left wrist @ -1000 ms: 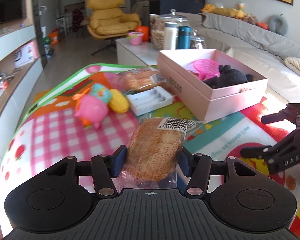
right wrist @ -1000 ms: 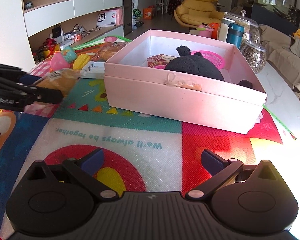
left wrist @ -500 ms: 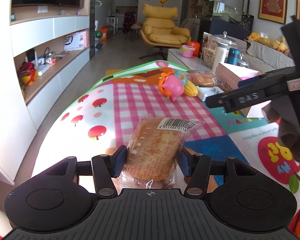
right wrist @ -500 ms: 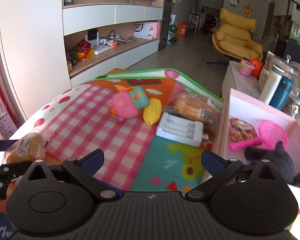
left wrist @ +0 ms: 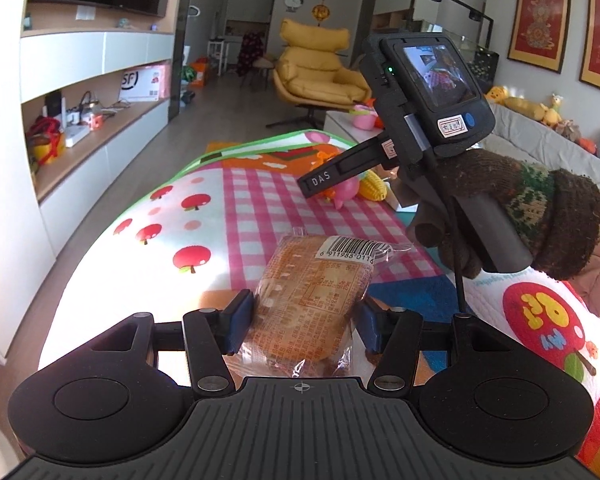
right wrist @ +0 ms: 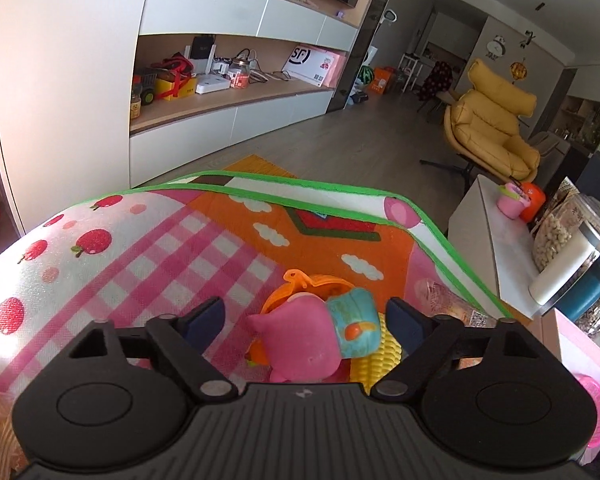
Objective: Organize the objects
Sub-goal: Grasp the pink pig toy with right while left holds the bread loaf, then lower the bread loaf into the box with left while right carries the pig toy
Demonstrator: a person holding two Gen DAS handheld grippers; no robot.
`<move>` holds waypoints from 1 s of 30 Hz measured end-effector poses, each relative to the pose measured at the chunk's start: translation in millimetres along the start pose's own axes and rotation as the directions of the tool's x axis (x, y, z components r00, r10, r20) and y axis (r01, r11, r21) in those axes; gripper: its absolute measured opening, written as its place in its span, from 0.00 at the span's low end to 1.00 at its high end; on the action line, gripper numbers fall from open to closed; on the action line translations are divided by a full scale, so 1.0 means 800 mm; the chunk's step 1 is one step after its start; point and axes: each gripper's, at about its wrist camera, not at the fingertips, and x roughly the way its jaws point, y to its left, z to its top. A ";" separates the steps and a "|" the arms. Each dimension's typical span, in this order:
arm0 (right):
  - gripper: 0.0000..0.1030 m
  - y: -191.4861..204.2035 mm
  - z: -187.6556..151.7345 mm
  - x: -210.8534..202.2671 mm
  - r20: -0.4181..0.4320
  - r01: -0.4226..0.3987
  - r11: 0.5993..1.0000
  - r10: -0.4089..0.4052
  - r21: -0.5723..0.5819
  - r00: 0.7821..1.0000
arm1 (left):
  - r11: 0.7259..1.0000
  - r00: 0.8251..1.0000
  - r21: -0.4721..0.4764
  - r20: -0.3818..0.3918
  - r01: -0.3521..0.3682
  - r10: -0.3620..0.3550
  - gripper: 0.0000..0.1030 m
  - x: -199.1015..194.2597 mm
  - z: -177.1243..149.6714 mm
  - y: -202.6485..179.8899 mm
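While the colourful play mat [right wrist: 148, 264] spread wide under everything, with its pink check, apples and green border, both hand-held grippers hung above it. At the mat's far right edge, the corner of a pink box [right wrist: 580, 344] showed, a pink basket [right wrist: 596, 404] inside it.

Near that side lay a small heap of toys. A pink pig toy [right wrist: 304, 344] with a teal bib sat on top of an orange piece [right wrist: 296, 292], and a yellow toy corn [right wrist: 376, 360] touched its right side. The right gripper [right wrist: 304, 320] was lowered over this heap, its jaws closing with the pig between them, yet neither blue pad pressed on it; a gap stood on each side. The pig looked like soft, light rubber that would give under the pads, so I judged its round body the place to squeeze, clear of the corn and the orange piece, which might otherwise come up with it.

The left gripper [left wrist: 304, 320] was clamped on a wrapped pastry [left wrist: 308, 300], blue pads pressing both sides of the clear film, which held it above the mat's pale part. It seemed light, soft and easily crushed, the film slippery, so a gentle hold at mid-body suited it. A gloved hand [left wrist: 500, 216] carried the right gripper just beyond.
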 end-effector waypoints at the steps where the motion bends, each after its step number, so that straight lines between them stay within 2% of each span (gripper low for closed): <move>1: 0.66 -0.002 -0.002 0.001 -0.008 0.000 1.000 0.000 0.002 1.000 | 1.000 1.000 -0.001 0.002 0.000 0.000 0.57 0.000 -0.001 0.000; 7: 0.64 -0.012 -0.018 -0.022 -0.023 -0.012 1.000 0.012 0.008 1.000 | 1.000 1.000 -0.004 -0.002 -0.005 0.005 0.57 0.002 -0.002 -0.003; 11: 0.64 -0.022 -0.038 -0.051 -0.057 -0.059 0.998 0.061 0.032 0.997 | 1.000 1.000 -0.015 0.000 0.000 0.000 0.57 0.003 -0.003 -0.004; 20: 0.64 -0.032 -0.107 -0.125 -0.151 -0.133 0.990 0.124 -0.049 0.981 | 1.000 1.000 -0.008 -0.003 0.024 -0.024 0.57 0.002 -0.004 -0.014; 27: 0.64 -0.038 -0.121 -0.152 -0.166 -0.161 0.985 0.149 -0.061 0.975 | 0.999 0.999 0.003 -0.008 0.051 -0.051 0.57 0.001 -0.004 -0.024; 30: 0.71 -0.038 -0.123 -0.147 -0.175 -0.160 0.986 0.151 -0.038 0.973 | 0.999 0.999 0.005 -0.012 0.052 -0.052 0.57 0.002 -0.005 -0.026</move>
